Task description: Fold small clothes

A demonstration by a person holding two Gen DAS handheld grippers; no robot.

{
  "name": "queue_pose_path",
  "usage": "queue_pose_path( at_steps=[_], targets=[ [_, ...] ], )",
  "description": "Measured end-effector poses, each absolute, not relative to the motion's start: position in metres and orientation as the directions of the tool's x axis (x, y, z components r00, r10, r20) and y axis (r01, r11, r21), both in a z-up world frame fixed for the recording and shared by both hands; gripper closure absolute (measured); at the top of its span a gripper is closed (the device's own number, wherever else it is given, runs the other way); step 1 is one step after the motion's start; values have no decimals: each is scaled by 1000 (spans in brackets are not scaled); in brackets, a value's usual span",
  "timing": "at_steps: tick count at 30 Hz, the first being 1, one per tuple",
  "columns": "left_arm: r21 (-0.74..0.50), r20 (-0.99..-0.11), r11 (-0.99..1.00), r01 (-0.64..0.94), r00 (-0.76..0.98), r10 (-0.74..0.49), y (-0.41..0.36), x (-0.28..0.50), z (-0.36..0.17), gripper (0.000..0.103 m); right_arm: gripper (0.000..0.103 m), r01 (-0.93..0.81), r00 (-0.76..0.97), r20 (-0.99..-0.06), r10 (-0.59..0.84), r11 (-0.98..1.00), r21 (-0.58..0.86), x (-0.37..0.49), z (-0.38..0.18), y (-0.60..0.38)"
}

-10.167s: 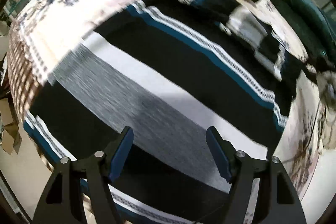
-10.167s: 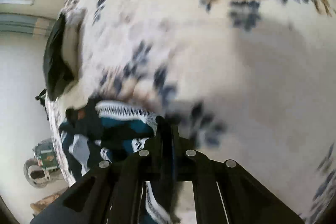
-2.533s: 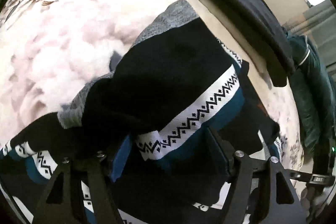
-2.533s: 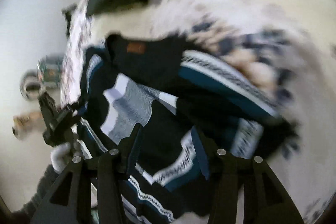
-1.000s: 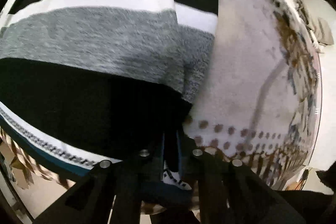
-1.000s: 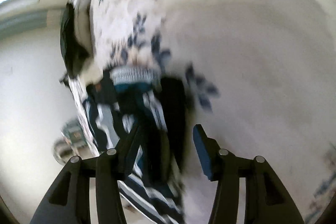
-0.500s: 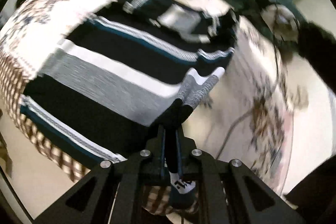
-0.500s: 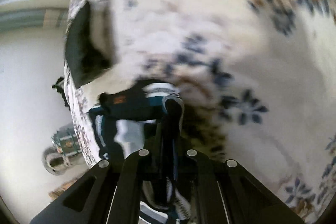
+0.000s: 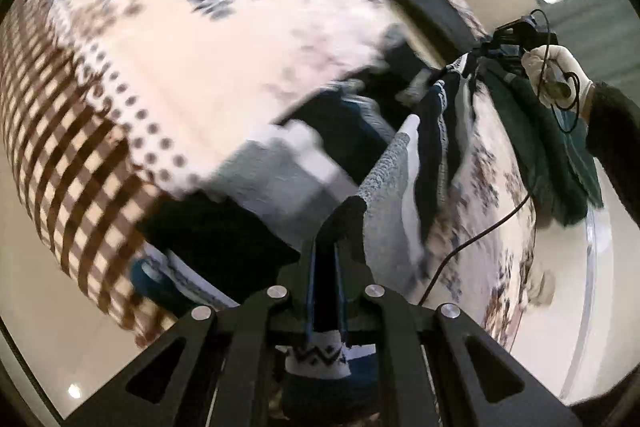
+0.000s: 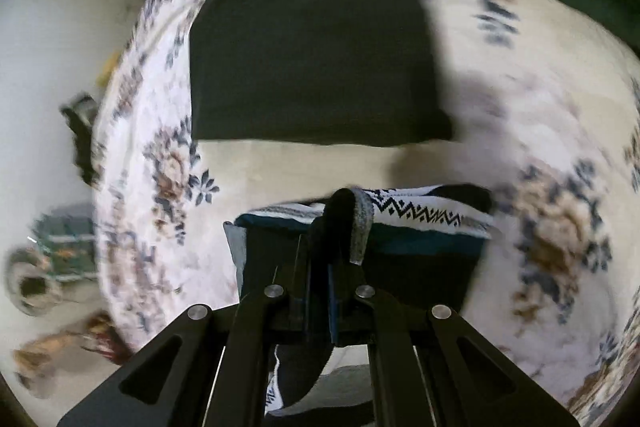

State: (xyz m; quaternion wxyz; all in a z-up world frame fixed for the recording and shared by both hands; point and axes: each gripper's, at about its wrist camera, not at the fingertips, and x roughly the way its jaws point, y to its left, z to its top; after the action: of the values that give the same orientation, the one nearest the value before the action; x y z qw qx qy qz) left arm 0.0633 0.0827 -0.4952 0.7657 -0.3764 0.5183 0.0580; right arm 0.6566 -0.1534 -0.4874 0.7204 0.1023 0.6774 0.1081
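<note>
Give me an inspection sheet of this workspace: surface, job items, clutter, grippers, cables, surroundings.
Surface: floral bedspread, checked border at one edge.
Job's things: striped sweater, one edge lifted and stretched between both grippers, the rest lying on the bedspread; black folded garment flat beyond it.
Clutter: dark green garment at the bed's edge.
Grippers: left gripper shut on the sweater; right gripper shut on the sweater; gloved hand holds the right one.
Cables: black cable trailing over the bedspread.
Surroundings: pale floor; blurred objects on it.

A folded black cloth [image 10: 312, 47] lies on the floral bedspread [image 10: 540, 131] (partly blurred).
</note>
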Motion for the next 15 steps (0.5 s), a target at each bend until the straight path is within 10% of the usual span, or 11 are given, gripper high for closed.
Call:
queue_pose_path(
  at_steps=[9,15],
  targets=[
    [-512,-859,663,-547,345,-379,151,63,-562,93,94,-61,-28,-989,148,987,149,676,-569,-47],
    [-404,-913,661,-632,231,-338,181,14,-570,82,56,-87,-48,-962,267,959,271,653,-559,-63]
  ],
)
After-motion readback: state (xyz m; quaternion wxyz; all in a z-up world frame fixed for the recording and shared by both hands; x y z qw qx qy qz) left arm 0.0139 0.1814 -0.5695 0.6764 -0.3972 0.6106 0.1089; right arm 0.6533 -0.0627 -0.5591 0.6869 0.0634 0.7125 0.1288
